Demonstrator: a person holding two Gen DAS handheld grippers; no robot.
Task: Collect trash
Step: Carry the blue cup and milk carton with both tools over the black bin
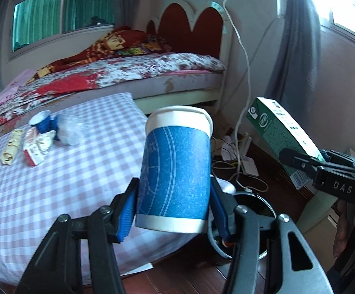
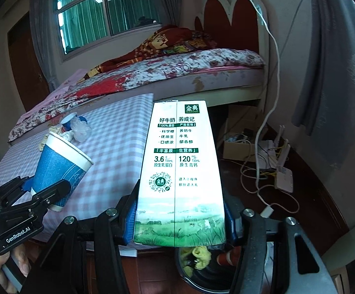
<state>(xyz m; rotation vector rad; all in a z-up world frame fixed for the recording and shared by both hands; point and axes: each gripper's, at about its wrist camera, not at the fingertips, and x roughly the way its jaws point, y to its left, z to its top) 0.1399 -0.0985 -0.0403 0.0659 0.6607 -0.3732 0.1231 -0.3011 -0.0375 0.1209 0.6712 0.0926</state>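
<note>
The left gripper (image 1: 175, 210) is clamped on a paper cup (image 1: 176, 169), its blue pads pressed against the lower sides; the cup is a tapered cylinder with a matte blue printed sleeve, a white rolled rim and a white base band, tilted slightly and held off the table's near right corner, above a round dark bin (image 1: 256, 210). The right gripper (image 2: 179, 218) grips a milk carton (image 2: 181, 169) by its lower end, a tall flat-sided box of glossy card, white with green lettering and a meadow scene at the bottom, held upright just above the same bin (image 2: 202, 269). Inside that bin lie a crumpled yellowish scrap (image 2: 199, 254) and a small red-and-white cylindrical piece (image 2: 226, 257), against a dark shiny wall. The table (image 1: 79, 176) wears a soft cloth in a pale lilac-and-white check. Near its far left edge sits a cluster of rubbish: a small blue cup (image 1: 41, 121) on its side, a crinkled clear plastic bag (image 1: 70, 129), a red-and-white flat packet (image 1: 32, 150) and a cream wrapper (image 1: 11, 147) rolled long. Behind the table stands a bed (image 1: 128, 71) with a floral quilt.
</note>
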